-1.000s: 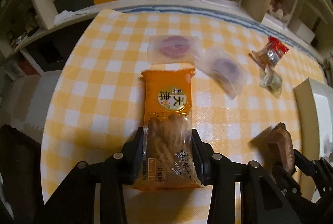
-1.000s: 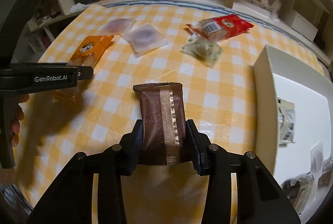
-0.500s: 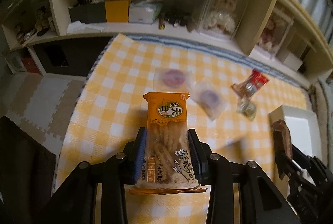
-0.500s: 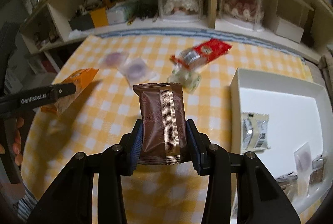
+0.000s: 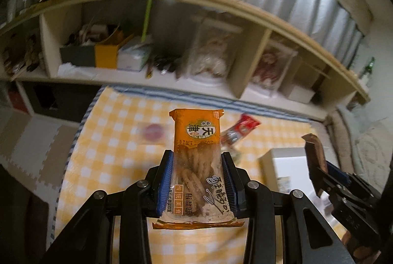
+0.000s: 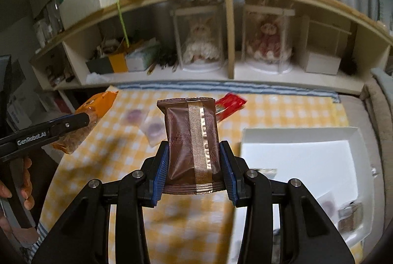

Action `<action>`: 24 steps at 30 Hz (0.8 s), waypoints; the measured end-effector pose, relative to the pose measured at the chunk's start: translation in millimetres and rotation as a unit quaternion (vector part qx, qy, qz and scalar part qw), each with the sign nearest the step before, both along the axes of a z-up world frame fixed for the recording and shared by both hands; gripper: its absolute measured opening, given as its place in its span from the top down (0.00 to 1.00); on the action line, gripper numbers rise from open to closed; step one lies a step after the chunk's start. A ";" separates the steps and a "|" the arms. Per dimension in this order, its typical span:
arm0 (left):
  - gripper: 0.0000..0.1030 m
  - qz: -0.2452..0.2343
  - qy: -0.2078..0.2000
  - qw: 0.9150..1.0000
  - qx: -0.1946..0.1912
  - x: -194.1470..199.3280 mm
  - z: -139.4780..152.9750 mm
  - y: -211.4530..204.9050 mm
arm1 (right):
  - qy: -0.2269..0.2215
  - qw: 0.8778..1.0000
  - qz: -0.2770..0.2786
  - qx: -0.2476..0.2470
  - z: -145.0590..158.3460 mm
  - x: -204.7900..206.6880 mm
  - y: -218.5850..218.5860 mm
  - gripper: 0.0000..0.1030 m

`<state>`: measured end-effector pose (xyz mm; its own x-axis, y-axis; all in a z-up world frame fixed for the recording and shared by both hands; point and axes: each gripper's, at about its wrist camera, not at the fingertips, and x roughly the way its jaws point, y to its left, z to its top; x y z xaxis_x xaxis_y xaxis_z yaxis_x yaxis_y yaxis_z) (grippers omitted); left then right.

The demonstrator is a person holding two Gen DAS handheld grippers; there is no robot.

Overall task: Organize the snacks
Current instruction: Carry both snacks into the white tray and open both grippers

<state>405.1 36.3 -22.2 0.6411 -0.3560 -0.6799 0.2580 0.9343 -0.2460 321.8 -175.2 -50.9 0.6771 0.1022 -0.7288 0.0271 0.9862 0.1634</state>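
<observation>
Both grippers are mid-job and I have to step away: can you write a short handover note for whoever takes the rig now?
Left gripper: shut on the orange snack pack, held above the checked table.
Right gripper: shut on the brown snack pack, also off the table.
Done: a few small packs lie in the white tray.
Left: place both held packs, then the red pack and two clear round-pastry packs on the table.
</observation>
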 end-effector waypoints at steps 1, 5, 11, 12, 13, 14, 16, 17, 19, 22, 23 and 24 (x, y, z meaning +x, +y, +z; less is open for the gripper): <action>0.63 -0.005 -0.005 1.000 -0.002 -3.7 3.7 -2.8 | -0.003 1.000 -0.002 0.000 3.2 -2.1 -5.4 0.60; 0.63 -0.030 -0.027 0.999 -0.007 -22.7 18.2 -18.3 | -0.012 1.000 -0.011 -0.003 13.8 -12.3 -27.6 0.60; 0.63 -0.061 -0.041 0.997 -0.016 -42.3 24.3 -45.1 | -0.022 0.999 -0.037 0.000 21.7 -32.4 -71.7 0.60; 0.63 -0.066 -0.043 0.997 -0.018 -44.3 24.7 -51.3 | -0.021 0.999 -0.041 0.002 22.1 -35.6 -79.1 0.60; 0.63 -0.069 -0.045 0.996 -0.020 -44.3 24.2 -58.3 | -0.018 0.999 -0.047 0.001 21.2 -39.4 -89.3 0.60; 0.63 -0.072 -0.045 0.996 -0.025 -47.0 23.7 -65.3 | -0.017 0.998 -0.053 -0.001 21.0 -42.2 -95.9 0.60; 0.63 -0.078 -0.038 0.996 -0.037 -43.7 18.1 -79.1 | -0.016 0.997 -0.069 -0.003 19.2 -48.4 -113.1 0.60; 0.63 -0.083 -0.033 0.995 -0.046 -44.9 14.3 -87.9 | -0.016 0.997 -0.078 -0.001 17.8 -51.7 -121.5 0.60; 0.63 -0.093 -0.022 0.994 -0.054 -37.5 5.9 -104.5 | -0.012 0.995 -0.096 0.007 15.0 -57.5 -140.3 0.60; 0.63 -0.111 -0.002 0.992 -0.059 -28.7 -11.8 -137.7 | -0.009 0.993 -0.118 0.011 10.9 -64.2 -165.8 0.60; 0.63 -0.118 0.004 0.991 -0.060 -27.3 -17.8 -147.8 | -0.008 0.992 -0.124 0.011 9.4 -65.8 -171.1 0.60; 0.63 -0.126 0.014 0.990 -0.061 -25.2 -25.3 -159.2 | -0.006 0.991 -0.132 0.011 7.2 -67.9 -178.8 0.60</action>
